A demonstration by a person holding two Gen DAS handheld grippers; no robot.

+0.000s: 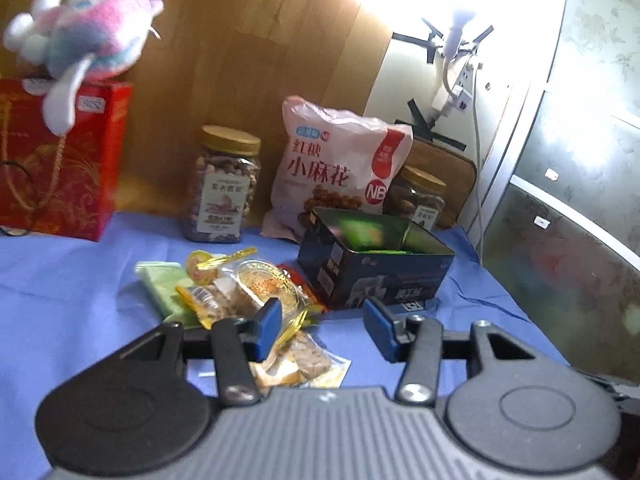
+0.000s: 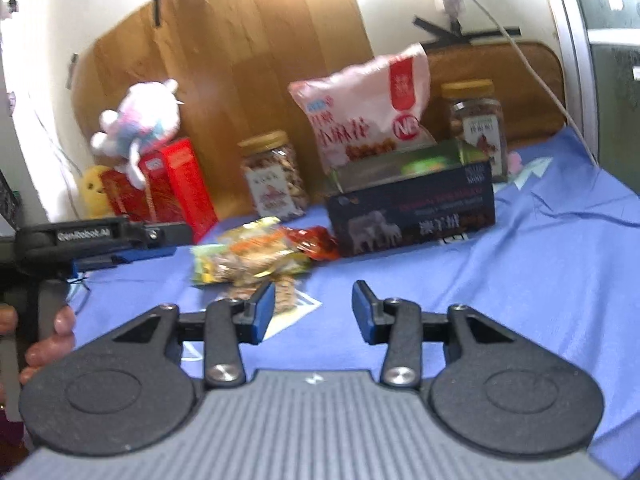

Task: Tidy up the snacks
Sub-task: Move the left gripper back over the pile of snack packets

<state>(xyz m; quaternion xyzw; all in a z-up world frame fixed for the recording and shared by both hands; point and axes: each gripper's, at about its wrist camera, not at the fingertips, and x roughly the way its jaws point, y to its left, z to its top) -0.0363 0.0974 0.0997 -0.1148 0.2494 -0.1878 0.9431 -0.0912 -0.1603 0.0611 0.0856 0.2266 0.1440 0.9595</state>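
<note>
A loose heap of small wrapped snacks (image 1: 236, 292) lies on the blue cloth-covered table (image 1: 68, 280): a pale green packet, a round yellow sweet with a gold twist tie, clear-wrapped biscuits and a red wrapper at the far side, the wrappers overlapping one another. Just right of the heap stands an open dark blue rectangular tin (image 1: 374, 260) printed with elephants (something green shows inside, too blurred to name).

The left gripper (image 1: 322, 330) hovers over the near edge of the heap with its jaws apart and nothing between them; one clear-wrapped grain bar (image 1: 310, 358) lies just beneath it. The right gripper (image 2: 314, 312) also has its jaws spread and empty, near that bar.

Behind the heap, along a wooden board, stand a gold-lidded clear jar of nuts (image 1: 224, 188), a pink bag of fried dough twists (image 1: 336, 172) leaning against the board, and a second gold-lidded jar (image 1: 420, 198) partly hidden by the tin. Far left, a pastel plush toy (image 1: 80, 36) sits on a red gift box (image 1: 60, 164).
</note>
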